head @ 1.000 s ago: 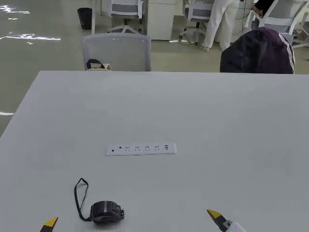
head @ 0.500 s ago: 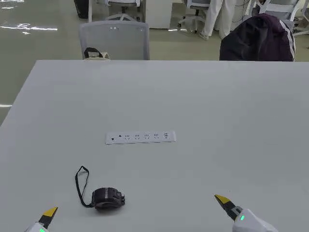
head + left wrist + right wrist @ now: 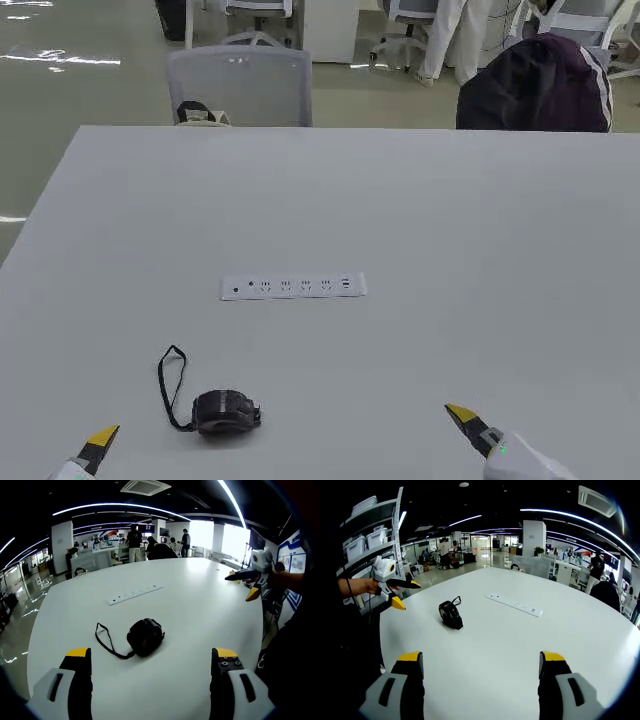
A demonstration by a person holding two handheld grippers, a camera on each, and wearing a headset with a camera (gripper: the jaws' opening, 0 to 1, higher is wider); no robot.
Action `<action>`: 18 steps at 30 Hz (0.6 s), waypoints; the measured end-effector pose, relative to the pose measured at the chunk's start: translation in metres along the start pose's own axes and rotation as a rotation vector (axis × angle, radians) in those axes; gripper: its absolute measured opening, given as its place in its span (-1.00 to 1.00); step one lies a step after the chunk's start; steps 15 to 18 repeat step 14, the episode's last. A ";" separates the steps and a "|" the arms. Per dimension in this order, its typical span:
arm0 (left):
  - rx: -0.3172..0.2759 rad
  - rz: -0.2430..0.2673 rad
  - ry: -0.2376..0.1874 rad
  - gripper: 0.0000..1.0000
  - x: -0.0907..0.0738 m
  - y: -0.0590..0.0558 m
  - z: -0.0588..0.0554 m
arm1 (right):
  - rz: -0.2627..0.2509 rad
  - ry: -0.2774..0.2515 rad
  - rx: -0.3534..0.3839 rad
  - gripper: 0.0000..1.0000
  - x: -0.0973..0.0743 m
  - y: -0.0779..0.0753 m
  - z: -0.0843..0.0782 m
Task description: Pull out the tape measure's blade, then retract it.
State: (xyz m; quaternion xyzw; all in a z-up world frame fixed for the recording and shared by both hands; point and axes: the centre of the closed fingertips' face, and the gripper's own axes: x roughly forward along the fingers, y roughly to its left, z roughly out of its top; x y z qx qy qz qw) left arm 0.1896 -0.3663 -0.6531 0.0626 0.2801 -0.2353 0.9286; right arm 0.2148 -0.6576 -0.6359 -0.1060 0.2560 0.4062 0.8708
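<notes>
Tape measure (image 3: 227, 411) crosswise — strap (image 3: 170, 383) leftward

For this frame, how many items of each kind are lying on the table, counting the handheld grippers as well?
Tape measure: 1
Power strip: 1
Grippers: 2, the left gripper and the right gripper, both with jaws apart
Total: 4
</notes>
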 end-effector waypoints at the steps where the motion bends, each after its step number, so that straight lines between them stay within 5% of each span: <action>1: 0.001 -0.001 0.001 0.98 0.000 0.000 0.000 | 0.000 -0.001 0.000 0.95 0.000 0.000 0.000; 18: 0.003 -0.009 0.000 0.98 0.004 -0.002 0.003 | -0.004 -0.005 0.010 0.95 0.002 -0.003 0.000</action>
